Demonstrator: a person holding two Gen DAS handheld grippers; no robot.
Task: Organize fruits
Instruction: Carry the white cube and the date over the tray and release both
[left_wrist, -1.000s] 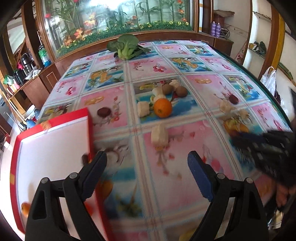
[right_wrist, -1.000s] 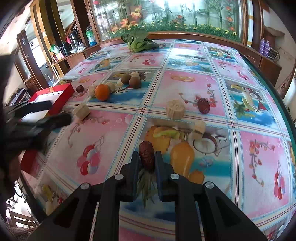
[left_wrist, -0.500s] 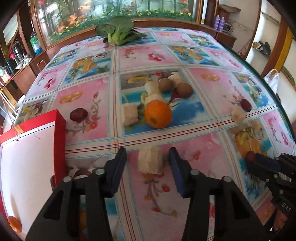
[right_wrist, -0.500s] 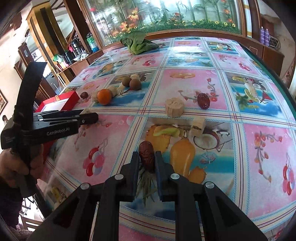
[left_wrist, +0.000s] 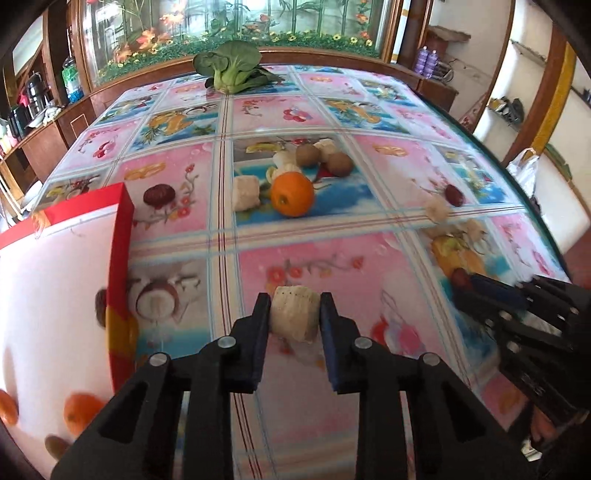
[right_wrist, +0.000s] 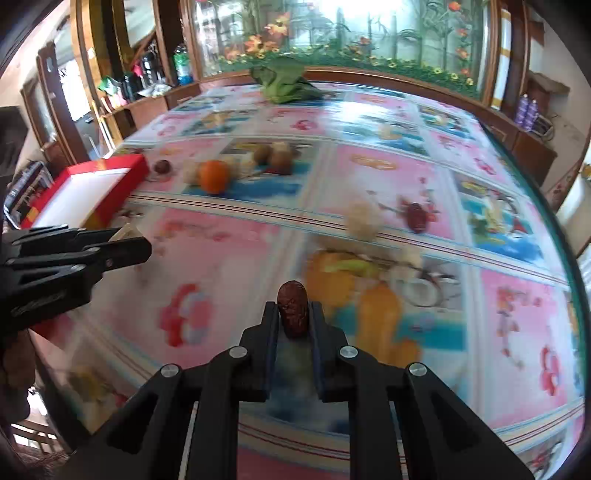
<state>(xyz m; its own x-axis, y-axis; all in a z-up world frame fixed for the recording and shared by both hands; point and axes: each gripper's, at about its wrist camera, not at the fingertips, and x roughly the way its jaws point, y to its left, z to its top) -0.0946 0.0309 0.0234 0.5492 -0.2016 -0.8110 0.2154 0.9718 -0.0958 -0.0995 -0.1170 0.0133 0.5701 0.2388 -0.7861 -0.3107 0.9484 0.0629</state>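
Left gripper (left_wrist: 295, 314) closing on pale fruit chunk (left_wrist: 294, 313), red box (left_wrist: 118, 236) at its 10 o'clock, nearer this hand; right gripper (right_wrist: 294, 317) clamps upright date (right_wrist: 293, 308)

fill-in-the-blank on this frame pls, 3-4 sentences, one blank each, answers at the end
1. The left gripper is closing its fingers on a pale chunk of ____.
2. The right gripper is shut on a dark red ____.
3. The box at the table's left edge has ____ walls.
4. At the far end of the table lies a leafy ____ vegetable.

Missing words: banana; date; red; green
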